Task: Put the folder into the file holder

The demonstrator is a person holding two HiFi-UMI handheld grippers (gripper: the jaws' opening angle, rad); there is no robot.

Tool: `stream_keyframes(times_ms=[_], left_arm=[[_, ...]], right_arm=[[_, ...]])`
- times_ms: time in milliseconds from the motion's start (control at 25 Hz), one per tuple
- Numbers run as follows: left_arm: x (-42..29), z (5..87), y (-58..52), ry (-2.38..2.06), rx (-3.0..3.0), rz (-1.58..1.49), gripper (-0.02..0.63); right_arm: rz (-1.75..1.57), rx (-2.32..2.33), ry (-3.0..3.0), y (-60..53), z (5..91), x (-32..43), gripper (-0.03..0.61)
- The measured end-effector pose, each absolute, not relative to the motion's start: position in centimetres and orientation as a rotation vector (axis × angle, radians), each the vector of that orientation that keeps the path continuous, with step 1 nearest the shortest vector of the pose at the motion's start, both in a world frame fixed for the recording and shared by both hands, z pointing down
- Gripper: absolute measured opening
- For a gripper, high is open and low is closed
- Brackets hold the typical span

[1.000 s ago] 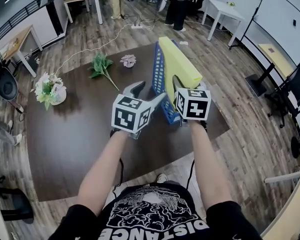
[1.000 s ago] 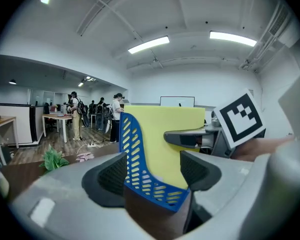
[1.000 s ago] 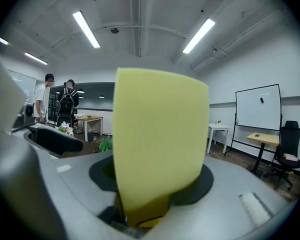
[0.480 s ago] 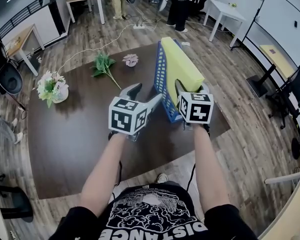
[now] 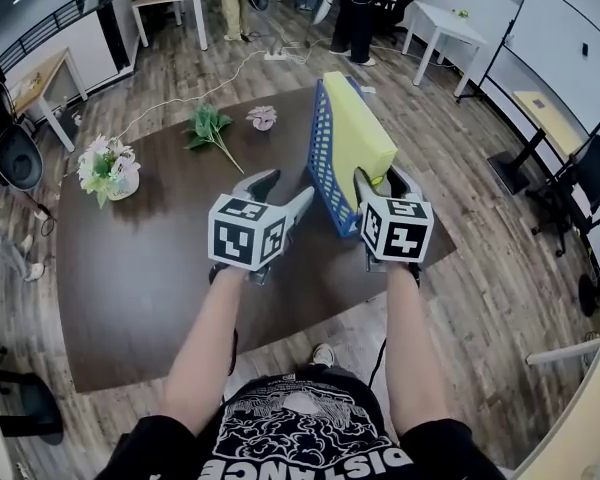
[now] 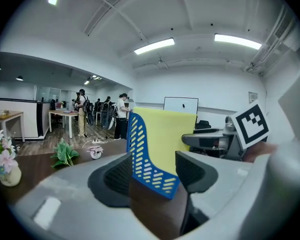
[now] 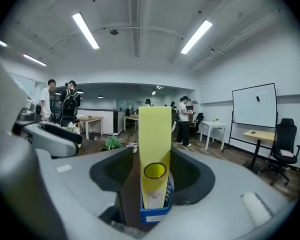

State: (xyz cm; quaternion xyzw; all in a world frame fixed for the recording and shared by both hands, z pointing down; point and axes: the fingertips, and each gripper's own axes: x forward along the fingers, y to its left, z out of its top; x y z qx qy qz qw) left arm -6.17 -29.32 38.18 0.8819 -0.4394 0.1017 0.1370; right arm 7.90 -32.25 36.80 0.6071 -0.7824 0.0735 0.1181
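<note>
The right hand-held gripper [image 5: 382,180] is grasping the near spine end of the yellow folder [image 5: 360,118]. Its jaws are closing, and the pads appear to bear on the spine's sides. The left hand-held gripper [image 5: 283,190] is released. Its jaws are closing too, with the near corner of the blue file holder [image 5: 325,168] in line between them but untouched.

A second ago the left finger reached the holder's wall. It has since drawn back, while the folder's place has hardly altered: it stands inside the holder, on the right of the bench [image 5: 150,268].

Judgement: the holder no longer needs steadying, insertion looks essentially done, and only letting go remains.

A flower vase [image 5: 107,168], a green sprig [image 5: 208,128] and a pink ornament [image 5: 261,118] lie well apart to the left. Nothing obstructs withdrawal.
</note>
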Motion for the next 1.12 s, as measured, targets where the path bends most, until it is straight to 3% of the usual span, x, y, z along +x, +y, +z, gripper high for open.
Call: stream_keyframes(times_ms=[560, 840, 1120], left_arm=[[-10.8, 37.6, -24.7, -1.347, 2.528, 0.297, 0.116], [-13.2, 36.8, -22.8, -1.398, 2.547, 0.317, 0.051], [-14.6, 36.8, -21.2, -1.395, 2.559, 0.354, 0.006]], right_arm=[[0.183, 1.756, -2.329, -25.2, 35.8, 5.3, 0.11], [0.208, 1.74, -2.399, -21.9, 34.9, 3.6, 0.004], [0.188, 1.748, -2.42, -20.0, 34.4, 2.8, 0.0]])
